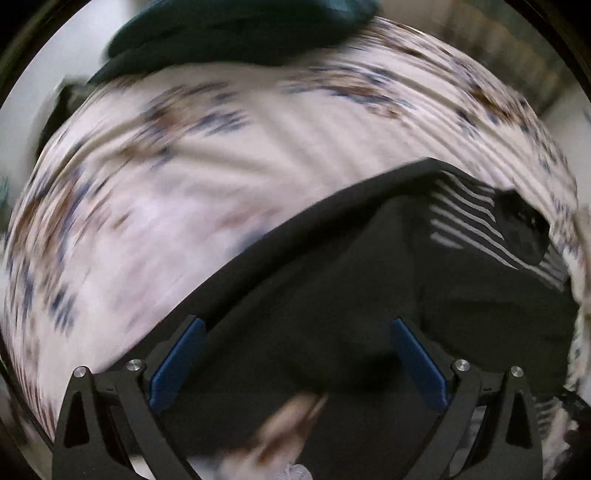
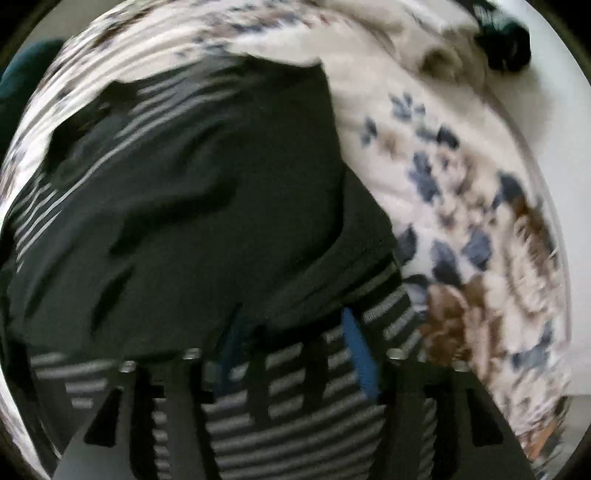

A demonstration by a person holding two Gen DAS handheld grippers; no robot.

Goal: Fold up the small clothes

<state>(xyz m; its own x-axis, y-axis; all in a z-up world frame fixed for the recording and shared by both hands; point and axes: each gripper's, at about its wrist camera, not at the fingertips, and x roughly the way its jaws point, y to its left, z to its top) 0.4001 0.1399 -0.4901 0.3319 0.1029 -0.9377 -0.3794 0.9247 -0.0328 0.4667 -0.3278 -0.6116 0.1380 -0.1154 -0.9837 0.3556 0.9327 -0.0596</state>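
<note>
A black garment with grey-striped parts (image 1: 332, 295) lies on a white floral bedsheet (image 1: 166, 184). My left gripper (image 1: 295, 347) is open, its blue pads (image 1: 177, 365) wide apart over the garment's black edge. In the right wrist view the same garment (image 2: 184, 203) fills the left and middle, with its striped part (image 2: 295, 424) near the camera. My right gripper (image 2: 291, 354) has its blue pads (image 2: 360, 358) partly closed with striped cloth between them; motion blur hides whether it grips the cloth.
A dark teal garment (image 1: 240, 33) lies at the far edge of the bed. A cream fluffy item (image 2: 424, 51) and a dark bundle (image 2: 506, 40) lie at the top right. The floral sheet (image 2: 461, 221) extends to the right.
</note>
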